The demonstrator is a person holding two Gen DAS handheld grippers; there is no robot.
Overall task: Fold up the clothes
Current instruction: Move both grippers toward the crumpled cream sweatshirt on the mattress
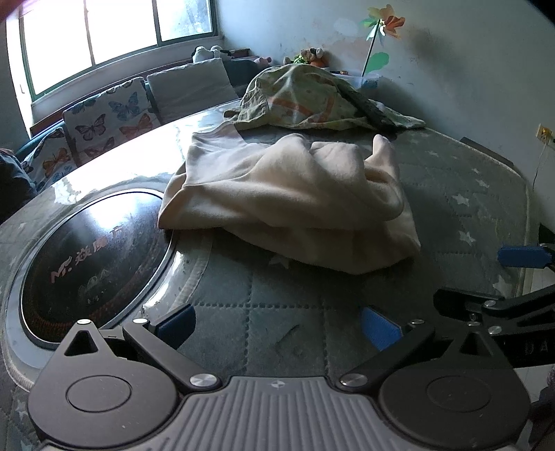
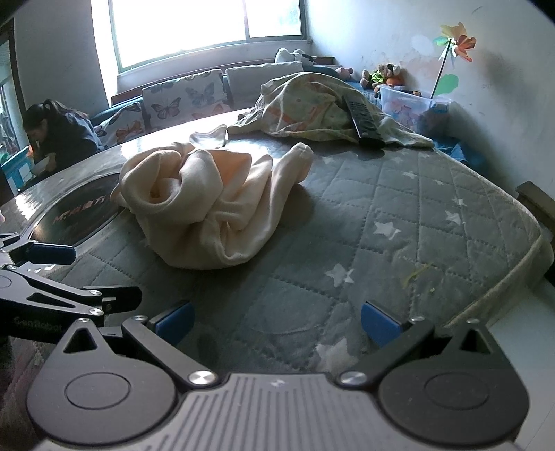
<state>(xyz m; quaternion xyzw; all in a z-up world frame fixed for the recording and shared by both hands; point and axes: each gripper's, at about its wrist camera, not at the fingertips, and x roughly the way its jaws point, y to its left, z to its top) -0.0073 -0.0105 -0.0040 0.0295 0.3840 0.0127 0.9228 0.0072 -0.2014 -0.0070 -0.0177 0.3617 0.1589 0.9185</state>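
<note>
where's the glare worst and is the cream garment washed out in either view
Left wrist view: the window is blown out, glare whitens the glossy table and the cream garment's far left edge. Right wrist view: window blown out too, but the garment keeps its folds; fisheye bends both.

A black remote control (image 2: 360, 116) is laid on a patterned greenish cloth (image 2: 305, 107) at the far side of the worktop (image 2: 416, 208), which is covered by a grey quilted mat with white stars. A round black glass plate (image 1: 90, 263) is set into the worktop. Behind, butterfly cushions (image 1: 107, 118), soft toys (image 2: 385, 74), a clear plastic box (image 2: 409, 100) and a paper pinwheel (image 2: 454, 40) are seen beneath a bright window (image 2: 208, 27)
</note>
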